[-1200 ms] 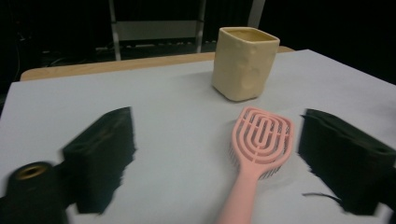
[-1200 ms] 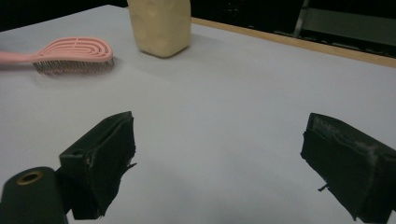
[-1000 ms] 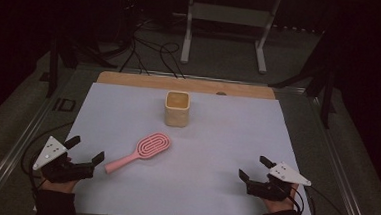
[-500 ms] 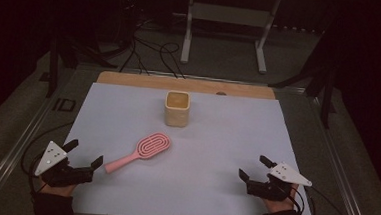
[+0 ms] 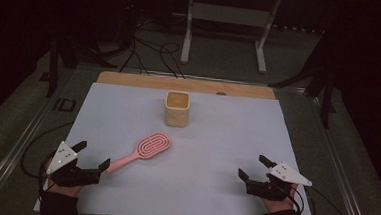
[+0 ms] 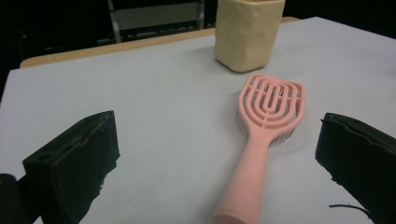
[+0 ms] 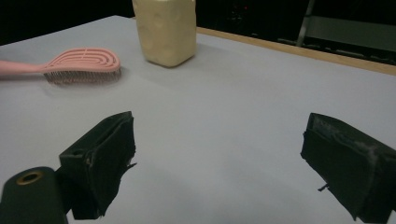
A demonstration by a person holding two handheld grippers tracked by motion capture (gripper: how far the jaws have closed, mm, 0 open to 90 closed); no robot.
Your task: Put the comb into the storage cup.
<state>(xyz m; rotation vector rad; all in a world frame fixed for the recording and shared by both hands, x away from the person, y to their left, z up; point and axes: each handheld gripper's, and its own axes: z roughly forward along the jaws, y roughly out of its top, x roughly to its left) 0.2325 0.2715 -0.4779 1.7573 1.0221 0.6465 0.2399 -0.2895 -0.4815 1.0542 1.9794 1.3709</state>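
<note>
On the worktop (image 5: 215,154) nothing carries readable writing: no brand or label on the pink brush (image 5: 143,150) or the cream cup (image 5: 178,108).

Your left gripper (image 5: 94,155) sits at the near left corner, hand low on the sheet, grey plate up, pointing right and slightly away from you. Jaws released, spread wide, holding nothing. Brush handle end lies just beside the nearer jaw tip; cannot tell if it touches. From the left gripper view the brush (image 6: 264,135) lies between the two jaws, handle toward the camera, head away, bristles down on the sheet.

Your right gripper (image 5: 250,167) rests at the near right corner, pointing left and slightly away, plate up, cable trailing off behind. Jaws also released and wide, empty, well apart from the brush.

Brush lies flat left of centre, head aimed toward the cup, handle toward your left hand. Cup stands upright near the far edge, centre, apart from the brush head.
</note>
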